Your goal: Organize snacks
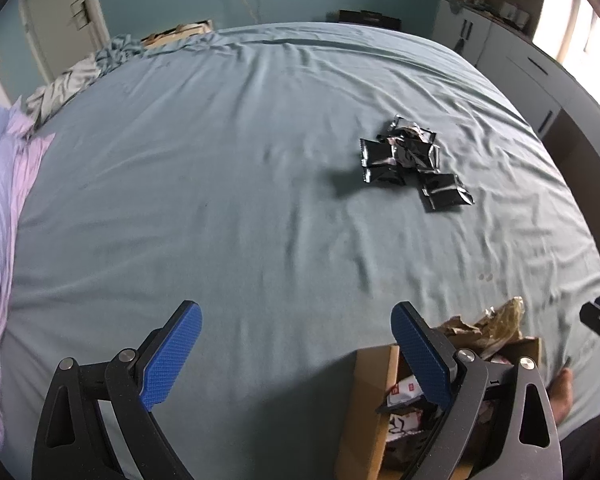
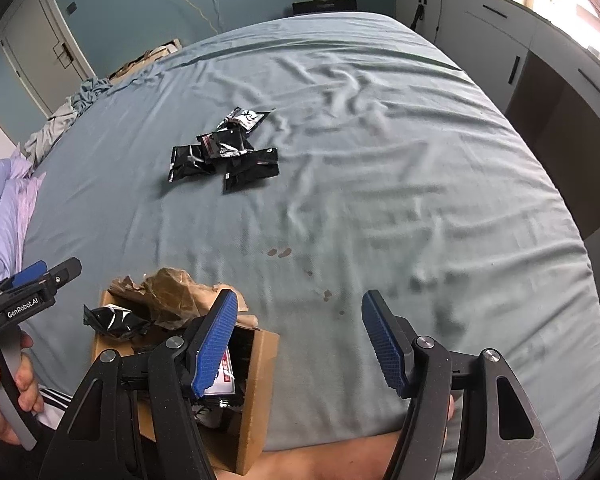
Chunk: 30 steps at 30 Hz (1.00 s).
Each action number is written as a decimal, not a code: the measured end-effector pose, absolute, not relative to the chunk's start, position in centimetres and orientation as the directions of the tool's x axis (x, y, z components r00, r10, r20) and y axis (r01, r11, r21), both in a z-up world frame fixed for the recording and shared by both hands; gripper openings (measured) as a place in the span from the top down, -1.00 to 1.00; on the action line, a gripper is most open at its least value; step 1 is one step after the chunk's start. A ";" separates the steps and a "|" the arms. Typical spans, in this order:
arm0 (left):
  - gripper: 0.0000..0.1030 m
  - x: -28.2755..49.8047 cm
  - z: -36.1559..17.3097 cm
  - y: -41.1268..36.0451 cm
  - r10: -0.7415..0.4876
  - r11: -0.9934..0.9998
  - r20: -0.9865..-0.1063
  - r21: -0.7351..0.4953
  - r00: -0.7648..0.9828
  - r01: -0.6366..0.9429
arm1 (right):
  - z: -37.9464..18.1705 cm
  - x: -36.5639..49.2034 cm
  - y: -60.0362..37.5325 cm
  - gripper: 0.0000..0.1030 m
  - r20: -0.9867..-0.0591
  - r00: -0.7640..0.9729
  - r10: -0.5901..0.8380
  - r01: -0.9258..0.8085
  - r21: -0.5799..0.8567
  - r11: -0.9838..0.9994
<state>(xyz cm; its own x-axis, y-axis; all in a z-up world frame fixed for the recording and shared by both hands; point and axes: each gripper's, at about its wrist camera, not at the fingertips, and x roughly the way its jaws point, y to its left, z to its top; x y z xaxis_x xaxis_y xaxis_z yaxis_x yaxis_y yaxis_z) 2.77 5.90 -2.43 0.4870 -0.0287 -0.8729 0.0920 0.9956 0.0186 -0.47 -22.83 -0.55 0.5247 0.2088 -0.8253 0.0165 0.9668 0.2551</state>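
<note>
Several black snack packets (image 1: pixel 412 160) (image 2: pixel 228 152) lie in a loose pile on the blue-grey bed sheet (image 1: pixel 240 160) (image 2: pixel 380 180). An open cardboard box (image 2: pixel 260 384) (image 1: pixel 370 408) stands at the bed's near edge, with crumpled brown paper (image 2: pixel 168 292) and more packets (image 2: pixel 114 322) inside. My left gripper (image 1: pixel 296 314) is open and holds nothing, its right finger over the box's left side. My right gripper (image 2: pixel 298 306) is open and holds nothing too, its left finger above the box, well short of the pile.
Lilac bedding (image 1: pixel 0 184) is bunched at the left, with rumpled clothes (image 1: pixel 72 80) at the far left corner. Grey cabinets (image 2: pixel 540 52) line the right wall and a door (image 2: pixel 32 52) stands at the back left. Small dark spots (image 2: pixel 280 253) mark the sheet.
</note>
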 end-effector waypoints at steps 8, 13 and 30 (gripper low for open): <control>-0.89 5.7 -2.3 6.1 0.002 0.993 -0.866 0.061 0.499 0.101 | -1.0 2.5 -23.9 -0.23 -0.841 0.499 0.210 0.031 0.260 0.965; -0.89 8.3 -3.2 5.5 0.011 0.994 -0.873 0.063 0.488 0.090 | -2.2 5.2 -24.7 -0.23 -0.851 0.465 0.244 0.054 0.302 0.952; -0.89 17.7 -5.6 4.4 -0.013 0.998 -0.870 0.017 0.493 0.057 | -7.4 17.6 -19.9 -0.23 -0.892 0.376 0.250 -0.081 0.237 0.968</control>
